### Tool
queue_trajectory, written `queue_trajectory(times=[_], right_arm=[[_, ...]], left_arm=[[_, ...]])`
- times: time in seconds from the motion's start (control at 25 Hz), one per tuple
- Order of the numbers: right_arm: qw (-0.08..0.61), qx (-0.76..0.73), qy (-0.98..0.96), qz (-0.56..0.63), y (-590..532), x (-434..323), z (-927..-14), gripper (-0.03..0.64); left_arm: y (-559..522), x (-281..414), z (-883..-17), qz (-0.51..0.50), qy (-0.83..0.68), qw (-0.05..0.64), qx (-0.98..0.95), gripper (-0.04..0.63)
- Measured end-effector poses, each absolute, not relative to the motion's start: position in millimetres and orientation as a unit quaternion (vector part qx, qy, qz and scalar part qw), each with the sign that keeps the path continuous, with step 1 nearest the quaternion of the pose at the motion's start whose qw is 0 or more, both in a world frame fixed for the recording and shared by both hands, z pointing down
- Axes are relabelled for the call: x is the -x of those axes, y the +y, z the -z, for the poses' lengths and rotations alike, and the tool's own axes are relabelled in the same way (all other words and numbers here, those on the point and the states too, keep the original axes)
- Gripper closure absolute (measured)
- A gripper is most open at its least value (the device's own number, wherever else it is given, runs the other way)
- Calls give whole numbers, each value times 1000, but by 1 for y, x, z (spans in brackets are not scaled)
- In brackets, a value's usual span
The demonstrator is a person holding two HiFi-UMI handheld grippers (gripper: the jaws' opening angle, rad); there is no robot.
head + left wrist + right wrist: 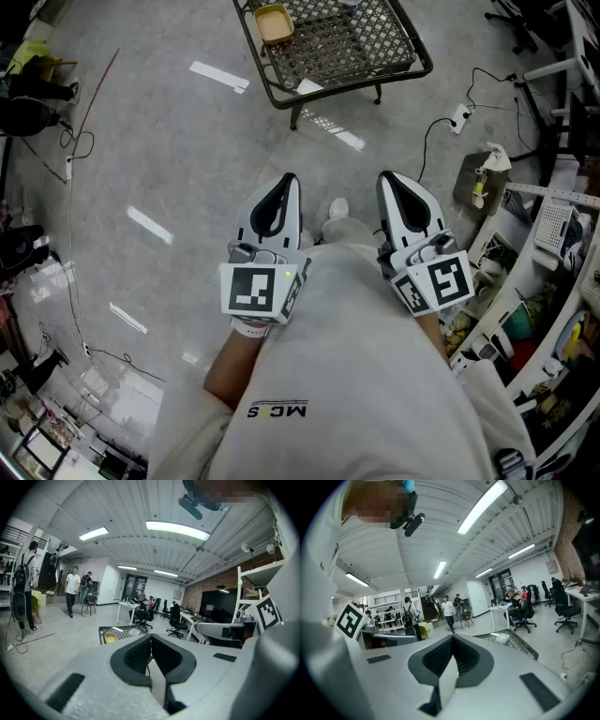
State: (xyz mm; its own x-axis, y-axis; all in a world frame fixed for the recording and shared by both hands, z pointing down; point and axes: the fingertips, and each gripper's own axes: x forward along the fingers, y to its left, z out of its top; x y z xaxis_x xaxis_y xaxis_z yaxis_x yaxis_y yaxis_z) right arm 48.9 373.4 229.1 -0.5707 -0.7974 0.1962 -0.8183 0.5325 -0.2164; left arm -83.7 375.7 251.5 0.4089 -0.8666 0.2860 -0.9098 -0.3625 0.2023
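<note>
Mesh table (pixel 349 85): black metal frame with a grid top, standing on the grey floor (pixel 169 141) ahead of me, well apart from both grippers. A yellow tray (pixel 274 23) sits on the grid near its left corner. A white slip (pixel 309 86) lies at the near edge.

Left gripper (pixel 287 178): held close in front of my body and pointing forward. In the left gripper view the two black ribbed pads meet along one line, jaws clenched, with nothing between them. The table and its tray show just beyond the tips in that view. The marker cube (pixel 253 289) is at the rear, over my wrist.

Right gripper (pixel 390 176): level with the left one, beside it and apart from it. In the right gripper view the pads are pressed together, also with nothing between them. Its own marker cube (pixel 441 279) is at the back.

Between the two grippers, below: my shoe (pixel 337 208) on the floor, with my light shirt (pixel 356 375) filling the lower part of the head view.

Right of me: a white power strip (pixel 459 117) with a black cable on the floor, then cluttered shelving (pixel 553 225).

Farther off, left gripper view: a person in a white shirt (pixel 72 590) walking, a person with a backpack (pixel 26 588) at the far left, and desks with office chairs (pixel 177 623) behind the table.
</note>
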Motion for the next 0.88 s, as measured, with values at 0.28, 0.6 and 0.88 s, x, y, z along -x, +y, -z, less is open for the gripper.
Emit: queue_trajectory(times=[0.28, 0.6, 0.88], right_arm=[[32, -451, -880, -150, 377, -86, -237, 601], [25, -441, -889, -117, 363, -125, -238, 601], [67, -428, -895, -107, 347, -155, -252, 601]], left_arm=[[380, 41, -248, -72, -536, 153, -827, 569], [368, 3, -244, -82, -545, 132, -824, 569], [351, -29, -254, -87, -552, 141, -817, 569]])
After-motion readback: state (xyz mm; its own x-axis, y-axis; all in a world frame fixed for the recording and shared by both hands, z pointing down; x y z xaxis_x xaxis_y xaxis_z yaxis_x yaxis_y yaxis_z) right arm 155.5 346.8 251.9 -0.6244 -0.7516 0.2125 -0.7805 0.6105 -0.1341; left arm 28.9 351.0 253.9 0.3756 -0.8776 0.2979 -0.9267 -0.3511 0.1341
